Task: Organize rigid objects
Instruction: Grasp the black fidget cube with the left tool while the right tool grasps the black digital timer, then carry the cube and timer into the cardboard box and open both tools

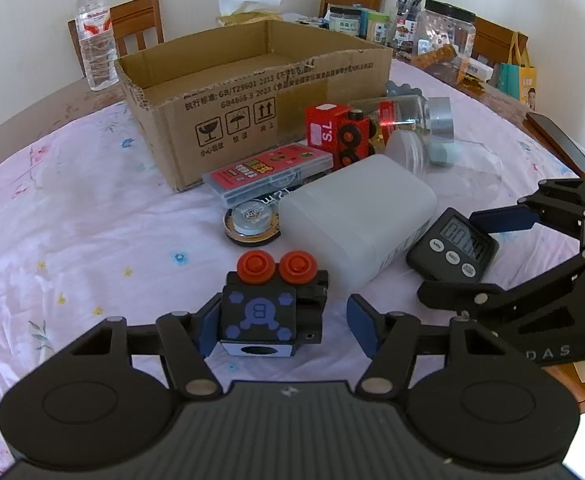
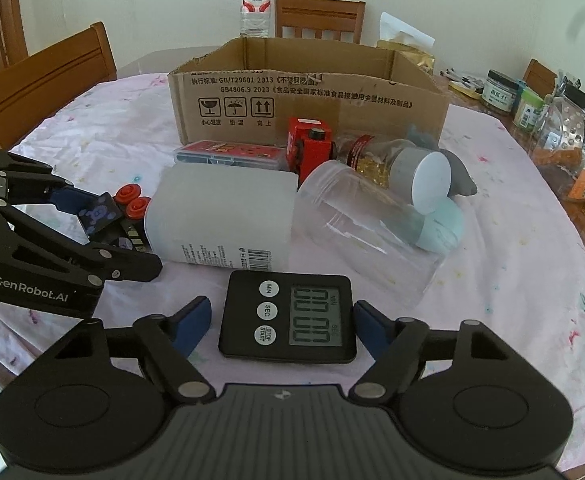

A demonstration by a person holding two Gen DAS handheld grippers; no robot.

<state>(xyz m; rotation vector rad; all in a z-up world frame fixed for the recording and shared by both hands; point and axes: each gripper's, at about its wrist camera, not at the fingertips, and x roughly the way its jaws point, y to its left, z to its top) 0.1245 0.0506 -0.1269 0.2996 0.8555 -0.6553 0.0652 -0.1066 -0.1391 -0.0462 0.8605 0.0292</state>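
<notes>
The left gripper (image 1: 282,322) has its jaws spread wide around the black cube toy (image 1: 258,316): one pad touches it, the other stands apart. Just beside the white jug (image 2: 220,216), the timer (image 2: 288,316) lies between the right gripper's (image 2: 282,326) wide-spread jaws, unclamped.

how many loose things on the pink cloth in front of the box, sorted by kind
Toy vehicles: 2, the black toy block with orange knobs and the red toy truck.
Bottles and jars: 3, the white bottle, clear jar, capsule jar.
Flat cases: 1, the red case.
Round tins: 1, tin.
Timers: 1, timer.
Teal and grey soft-looking items: 2.
Total: 10
</notes>
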